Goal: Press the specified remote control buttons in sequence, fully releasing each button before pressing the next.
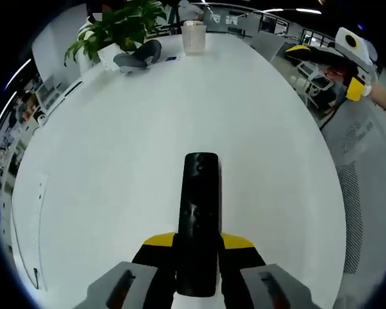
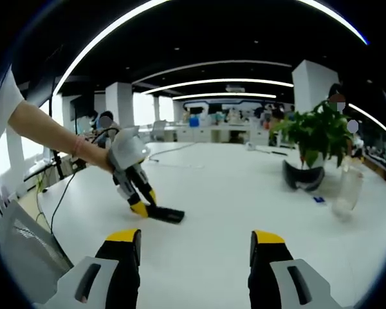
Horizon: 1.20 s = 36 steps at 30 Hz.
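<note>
Gripping black remote [image 1: 198,219], left tool [image 1: 198,248], right tool [image 2: 196,248] gaping

No text, label, brand or number can be read in either view. The remote [image 1: 199,219] lying on the table [image 1: 116,193] shows dark buttons whose markings are too blurred to make out. Beyond the plant [image 2: 316,132], the lit panels on the far wall are too small to read.
</note>
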Motion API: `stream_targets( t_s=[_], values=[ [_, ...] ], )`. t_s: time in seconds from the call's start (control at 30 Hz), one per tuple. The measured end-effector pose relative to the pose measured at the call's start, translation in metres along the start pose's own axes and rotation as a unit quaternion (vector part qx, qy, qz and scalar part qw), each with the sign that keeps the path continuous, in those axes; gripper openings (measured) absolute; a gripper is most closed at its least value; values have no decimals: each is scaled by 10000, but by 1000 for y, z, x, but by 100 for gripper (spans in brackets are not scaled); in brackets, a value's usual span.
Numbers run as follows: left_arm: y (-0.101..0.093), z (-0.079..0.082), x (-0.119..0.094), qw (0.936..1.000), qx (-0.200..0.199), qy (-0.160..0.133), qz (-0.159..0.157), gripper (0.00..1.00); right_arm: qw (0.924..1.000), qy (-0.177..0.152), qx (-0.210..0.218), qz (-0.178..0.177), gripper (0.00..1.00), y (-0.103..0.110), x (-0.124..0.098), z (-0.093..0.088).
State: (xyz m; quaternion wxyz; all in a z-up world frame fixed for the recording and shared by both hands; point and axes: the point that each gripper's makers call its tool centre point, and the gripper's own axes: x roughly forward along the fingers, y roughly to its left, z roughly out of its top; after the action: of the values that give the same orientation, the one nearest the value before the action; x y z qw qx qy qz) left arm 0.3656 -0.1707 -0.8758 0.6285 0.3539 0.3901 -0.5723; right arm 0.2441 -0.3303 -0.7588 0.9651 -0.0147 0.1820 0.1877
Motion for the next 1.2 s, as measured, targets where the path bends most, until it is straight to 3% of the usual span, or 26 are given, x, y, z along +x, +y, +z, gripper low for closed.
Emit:
stream_targets(
  t_s=[1.2],
  values=[
    [-32, -3, -4, 9999, -6, -98, -65, 24, 10000, -20, -27, 40, 66, 4, -3, 1]
  ],
)
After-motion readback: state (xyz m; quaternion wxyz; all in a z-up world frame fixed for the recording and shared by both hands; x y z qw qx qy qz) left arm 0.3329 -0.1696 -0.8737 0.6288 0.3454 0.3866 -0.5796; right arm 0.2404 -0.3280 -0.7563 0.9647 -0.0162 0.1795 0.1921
